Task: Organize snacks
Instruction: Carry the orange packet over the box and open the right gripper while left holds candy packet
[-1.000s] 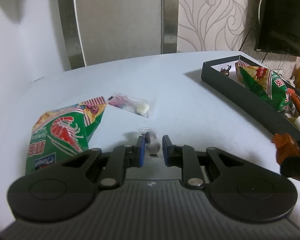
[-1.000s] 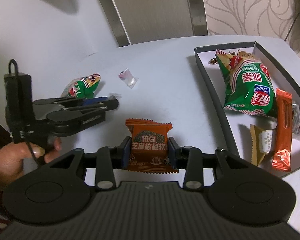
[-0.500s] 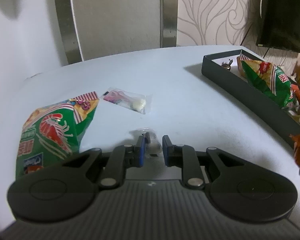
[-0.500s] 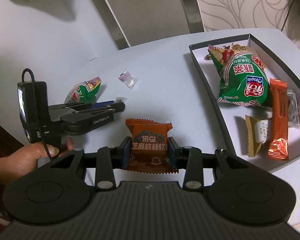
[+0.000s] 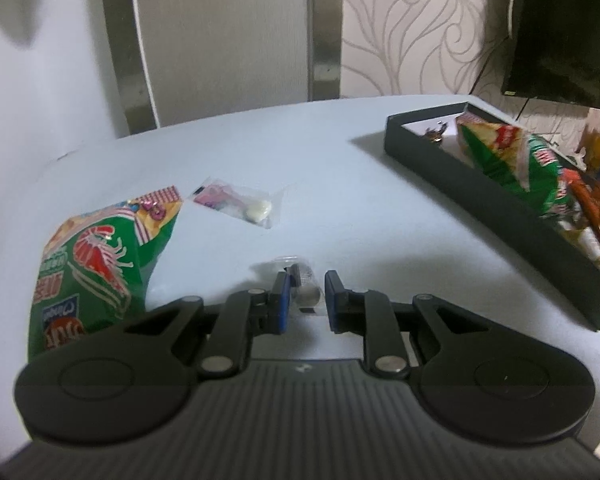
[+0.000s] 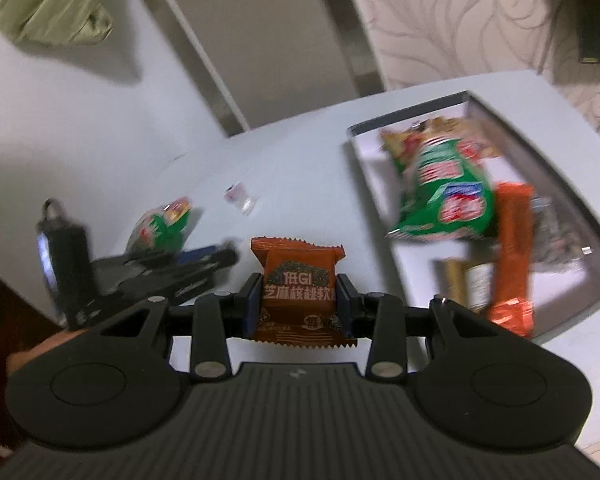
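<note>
My right gripper (image 6: 298, 296) is shut on a brown snack packet (image 6: 298, 280) and holds it above the white table, left of the black tray (image 6: 360, 148). The tray (image 5: 480, 192) holds a green chip bag (image 6: 448, 196), an orange bar (image 6: 512, 248) and smaller packets. My left gripper (image 5: 304, 300) sits low over the table with its pads close on a small clear-wrapped snack (image 5: 304, 280). From the right wrist view the left gripper (image 6: 230, 258) shows at the left, held by a hand. A second green chip bag (image 5: 96, 264) and a clear packet with pink print (image 5: 236, 204) lie on the table.
A wall with a metal-framed panel stands behind the table. A dark screen (image 5: 560, 40) hangs at the back right. A green cloth bundle (image 6: 48, 4) sits high on the left wall. The table's near right edge lies just past the tray.
The right gripper has carried the brown packet toward the tray and rolled, so the tray now looks tilted and blurred. The packet has left the left wrist view. The left gripper has barely shifted.
</note>
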{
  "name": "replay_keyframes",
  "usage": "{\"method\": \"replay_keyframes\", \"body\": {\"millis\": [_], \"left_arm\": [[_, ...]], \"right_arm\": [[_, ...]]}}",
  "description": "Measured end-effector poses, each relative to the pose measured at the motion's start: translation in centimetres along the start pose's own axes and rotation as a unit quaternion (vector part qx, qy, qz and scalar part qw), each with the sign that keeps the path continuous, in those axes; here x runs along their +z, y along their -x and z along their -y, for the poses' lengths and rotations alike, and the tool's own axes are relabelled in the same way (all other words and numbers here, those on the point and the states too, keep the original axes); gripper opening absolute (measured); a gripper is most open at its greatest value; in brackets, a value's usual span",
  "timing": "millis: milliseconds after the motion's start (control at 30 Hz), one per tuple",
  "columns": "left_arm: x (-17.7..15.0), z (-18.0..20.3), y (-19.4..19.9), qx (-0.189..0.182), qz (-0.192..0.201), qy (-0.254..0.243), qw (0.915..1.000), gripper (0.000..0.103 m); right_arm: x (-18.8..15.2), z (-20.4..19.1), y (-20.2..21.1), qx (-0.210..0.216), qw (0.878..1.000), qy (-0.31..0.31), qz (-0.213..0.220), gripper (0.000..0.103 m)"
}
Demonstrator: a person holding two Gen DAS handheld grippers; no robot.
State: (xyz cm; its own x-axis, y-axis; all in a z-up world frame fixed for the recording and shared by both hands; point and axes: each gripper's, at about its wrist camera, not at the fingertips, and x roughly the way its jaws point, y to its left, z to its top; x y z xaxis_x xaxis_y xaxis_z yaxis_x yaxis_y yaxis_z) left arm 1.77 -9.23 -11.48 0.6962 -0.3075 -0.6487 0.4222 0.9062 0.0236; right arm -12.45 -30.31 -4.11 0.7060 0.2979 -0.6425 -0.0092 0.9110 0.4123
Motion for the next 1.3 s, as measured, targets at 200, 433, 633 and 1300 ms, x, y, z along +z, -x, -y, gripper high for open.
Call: {"method": "replay_keyframes", "body": {"millis": [200, 433, 633, 1300], "left_arm": [[-0.4, 0.5, 1.4, -0.005, 0.005, 0.003, 1.0000, 0.021], [-0.6, 0.0, 2.9, 0.002, 0.008, 0.019, 0.9998, 0.021], [-0.5, -0.7, 4.8, 0.013, 0.021, 0.026, 0.9994, 0.021], [1.7, 1.0, 5.6, -0.008, 0.051, 0.004, 0.9986, 0.022]], "right_arm": [[1.0, 3.6, 2.2, -0.025, 0.999, -0.035, 0.029, 0.043], [2.8, 7.9, 3.1, -0.085, 0.994, -0.050, 0.052, 0.043], [5.6, 10.1, 0.2, -0.132, 0.990, -0.026, 0.050, 0.043], [7.3, 9.5, -1.3, -0.138, 0.987, -0.022, 0.079, 0.065]]}}
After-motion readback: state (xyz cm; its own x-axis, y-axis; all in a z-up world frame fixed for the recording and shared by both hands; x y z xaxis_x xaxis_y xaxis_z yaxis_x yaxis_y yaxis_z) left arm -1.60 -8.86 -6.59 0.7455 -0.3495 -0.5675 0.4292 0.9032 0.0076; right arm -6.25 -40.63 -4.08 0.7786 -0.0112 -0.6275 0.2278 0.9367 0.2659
